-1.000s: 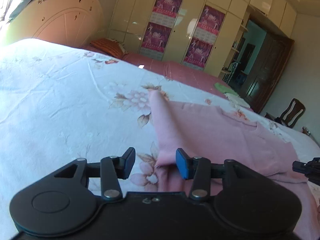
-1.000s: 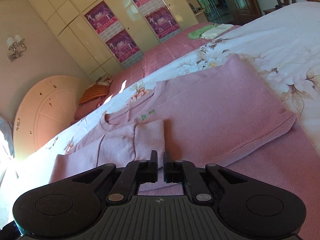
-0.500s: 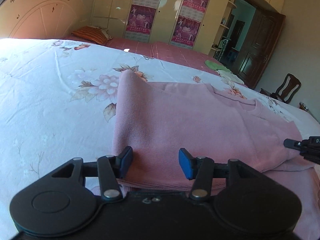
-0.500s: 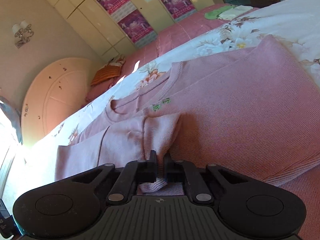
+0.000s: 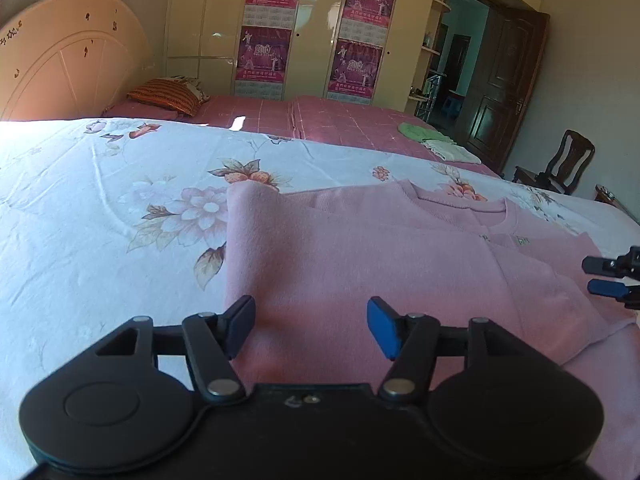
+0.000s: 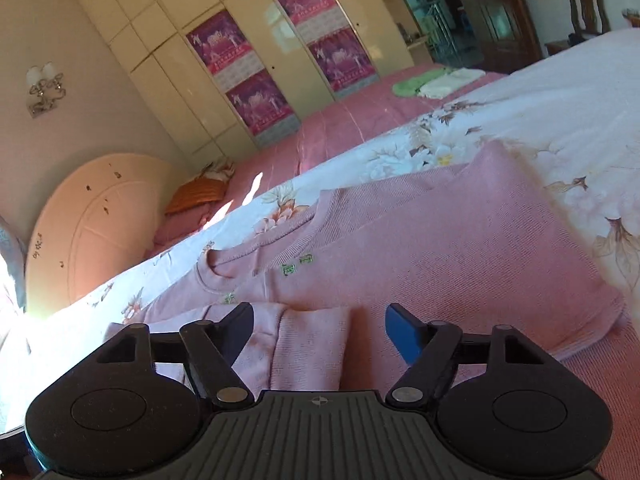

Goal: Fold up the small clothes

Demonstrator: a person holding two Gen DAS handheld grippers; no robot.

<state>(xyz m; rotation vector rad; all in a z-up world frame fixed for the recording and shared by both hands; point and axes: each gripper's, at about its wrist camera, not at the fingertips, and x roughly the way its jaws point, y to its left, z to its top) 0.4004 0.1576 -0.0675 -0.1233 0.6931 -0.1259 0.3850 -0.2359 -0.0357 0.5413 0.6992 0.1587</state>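
A pink knitted sweater (image 5: 360,256) lies on the floral bedsheet (image 5: 100,200), with its sides folded in over the body. My left gripper (image 5: 310,328) is open and empty, just above the sweater's near left edge. My right gripper (image 6: 320,332) is open and empty over the folded sleeve cuff (image 6: 308,344), which lies flat on the sweater (image 6: 440,240) below its neckline. The right gripper's fingertips (image 5: 608,276) show at the right edge of the left wrist view.
A pink checked bed cover (image 5: 340,120) lies beyond the sheet, with an orange pillow (image 5: 168,96) and green and white folded cloths (image 5: 436,140). A rounded headboard (image 5: 60,60), a wardrobe with posters (image 5: 312,32), a dark door (image 5: 504,92) and a wooden chair (image 5: 560,164) stand around.
My right gripper has opened and let go of the sleeve cuff, which now lies on the sweater. My left gripper stayed open and swung right over the sweater's folded left edge.
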